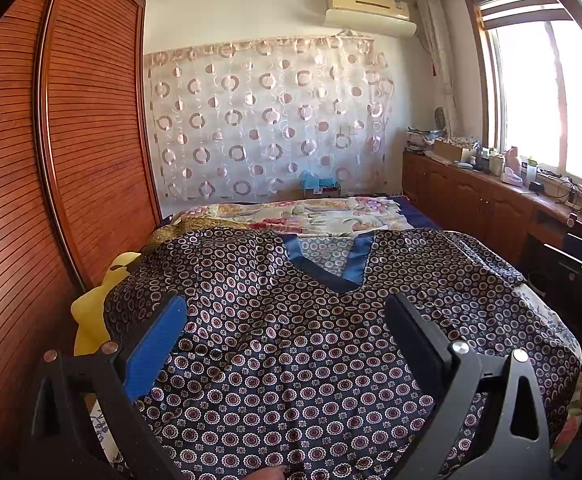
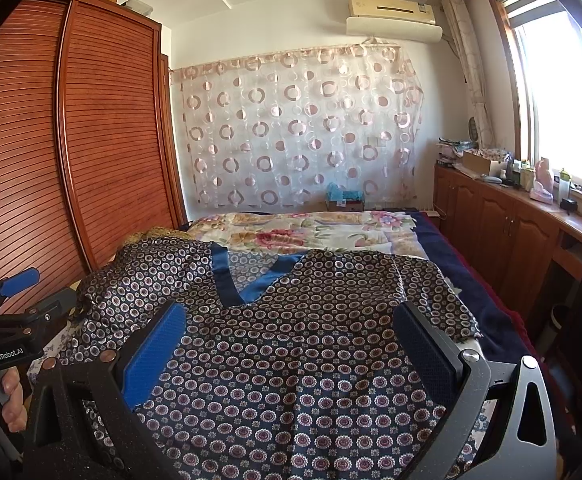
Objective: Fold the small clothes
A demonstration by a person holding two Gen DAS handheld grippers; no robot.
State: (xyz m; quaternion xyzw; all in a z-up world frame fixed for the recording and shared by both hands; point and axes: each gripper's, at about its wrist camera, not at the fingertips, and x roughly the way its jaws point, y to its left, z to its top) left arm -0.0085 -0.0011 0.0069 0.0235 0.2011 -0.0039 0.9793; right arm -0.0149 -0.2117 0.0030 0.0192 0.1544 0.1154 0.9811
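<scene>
A dark blue satin top (image 1: 291, 340) with a circle print and a blue V-neck lies spread flat on the bed, collar away from me. It also shows in the right wrist view (image 2: 303, 344). My left gripper (image 1: 287, 312) is open above its lower left part, blue pads wide apart, holding nothing. My right gripper (image 2: 291, 320) is open above its lower right part, also empty. The left gripper (image 2: 19, 280) shows at the left edge of the right wrist view, held in a hand.
A floral quilt (image 1: 303, 216) covers the bed behind the top. A slatted wooden wardrobe (image 1: 71, 140) stands close on the left. A yellow cloth (image 1: 95, 304) lies by the top's left sleeve. A wooden cabinet (image 1: 471, 196) with clutter runs under the window on the right.
</scene>
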